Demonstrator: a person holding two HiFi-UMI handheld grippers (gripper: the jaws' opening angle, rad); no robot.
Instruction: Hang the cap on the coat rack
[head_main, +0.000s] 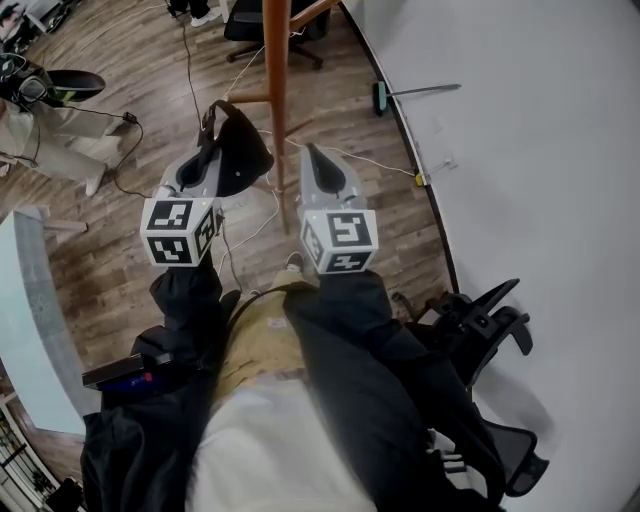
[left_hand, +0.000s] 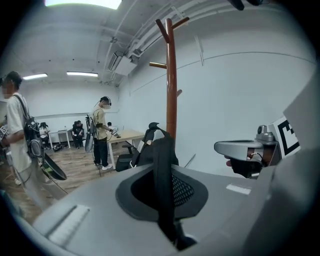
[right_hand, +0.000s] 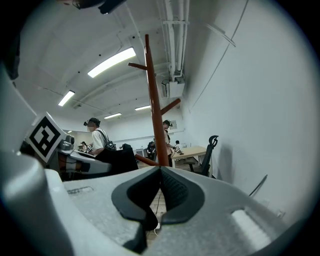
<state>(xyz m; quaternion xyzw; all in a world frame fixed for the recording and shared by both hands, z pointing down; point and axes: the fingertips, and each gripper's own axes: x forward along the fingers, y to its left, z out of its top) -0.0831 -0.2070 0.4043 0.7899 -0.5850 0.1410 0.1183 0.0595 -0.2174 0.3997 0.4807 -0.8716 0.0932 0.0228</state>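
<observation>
A black cap (head_main: 243, 150) hangs from my left gripper (head_main: 210, 140), which is shut on its strap. In the left gripper view the black strap (left_hand: 162, 170) runs up between the closed jaws. The brown wooden coat rack (head_main: 277, 90) stands just ahead, between the two grippers; its pole and pegs rise ahead in the left gripper view (left_hand: 171, 75) and in the right gripper view (right_hand: 155, 110). My right gripper (head_main: 312, 155) is right of the pole, shut with nothing in it. The cap (right_hand: 117, 160) also shows at the left of the right gripper view.
A curved white wall (head_main: 520, 150) runs along the right, with a long-handled tool (head_main: 400, 95) leaning at its foot. Cables (head_main: 250, 230) trail over the wooden floor. A black office chair (head_main: 480, 320) is at my right. People (left_hand: 102, 130) and desks stand farther off on the left.
</observation>
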